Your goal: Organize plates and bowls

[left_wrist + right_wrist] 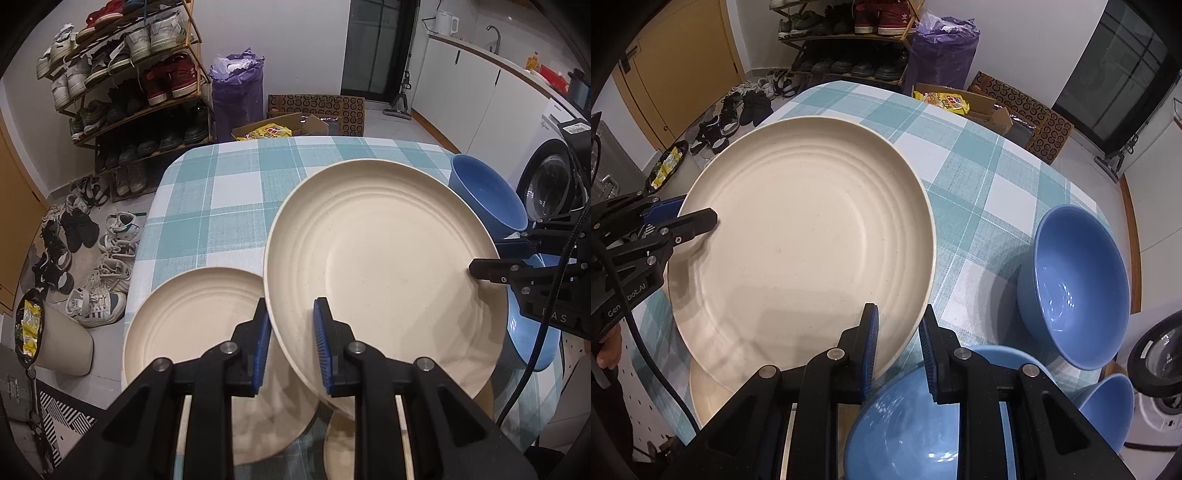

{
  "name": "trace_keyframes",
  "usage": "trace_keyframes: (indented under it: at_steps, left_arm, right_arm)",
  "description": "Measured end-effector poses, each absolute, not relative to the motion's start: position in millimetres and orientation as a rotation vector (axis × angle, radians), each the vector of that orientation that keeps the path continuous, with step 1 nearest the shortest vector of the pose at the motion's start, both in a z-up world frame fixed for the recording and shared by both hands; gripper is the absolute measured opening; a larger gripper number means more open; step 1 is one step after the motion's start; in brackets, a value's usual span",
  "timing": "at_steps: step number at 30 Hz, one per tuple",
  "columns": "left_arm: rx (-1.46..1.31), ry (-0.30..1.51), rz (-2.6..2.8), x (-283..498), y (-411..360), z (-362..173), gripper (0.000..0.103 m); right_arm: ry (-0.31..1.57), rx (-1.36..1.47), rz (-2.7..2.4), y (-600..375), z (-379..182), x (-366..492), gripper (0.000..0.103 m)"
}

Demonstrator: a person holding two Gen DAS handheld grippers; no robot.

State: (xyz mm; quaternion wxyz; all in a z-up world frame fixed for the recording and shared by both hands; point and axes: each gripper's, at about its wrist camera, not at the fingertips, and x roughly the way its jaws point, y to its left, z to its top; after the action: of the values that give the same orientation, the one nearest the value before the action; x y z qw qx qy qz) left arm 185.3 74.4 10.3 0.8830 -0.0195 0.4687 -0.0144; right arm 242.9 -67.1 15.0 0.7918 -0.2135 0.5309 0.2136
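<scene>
A large cream plate (384,258) (812,240) hangs tilted above the checked tablecloth (221,192) (979,177), held by both grippers. My left gripper (291,314) (694,211) is shut on its near-left rim. My right gripper (899,317) (495,254) is shut on the opposite rim. A second cream plate (192,314) lies on the cloth to the left. Part of another cream plate (343,450) (705,391) shows under the lifted one. Three blue bowls stand on the right: one upright (1078,284) (487,195), one beneath my right gripper (905,424), one at the table's corner (1112,410).
Past the far table edge stand a shoe rack (129,81), a purple bag (238,92) and cardboard boxes (317,110). Shoes (99,266) and a bin (55,339) crowd the floor on the left. A washing machine (550,184) stands to the right.
</scene>
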Motion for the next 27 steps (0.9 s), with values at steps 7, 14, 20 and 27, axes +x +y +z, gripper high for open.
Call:
trace_keyframes:
  at_steps: [7, 14, 20, 27]
  left_arm:
    - [-0.038, 0.959, -0.017, 165.2, 74.6, 16.1, 0.021]
    - [-0.041, 0.943, -0.008, 148.3, 74.5, 18.5, 0.021]
    - [-0.044, 0.933, -0.003, 136.4, 73.3, 17.2, 0.021]
    - [-0.042, 0.923, 0.001, 121.0, 69.7, 13.2, 0.021]
  right_arm:
    - [1.121, -0.456, 0.476, -68.0, 21.1, 222.1, 0.022]
    - [1.107, -0.457, 0.494, -69.7, 23.8, 202.0, 0.022]
    - [1.095, -0.455, 0.505, -71.7, 24.9, 188.5, 0.022]
    - [1.078, -0.454, 0.515, -74.9, 25.5, 170.6, 0.022]
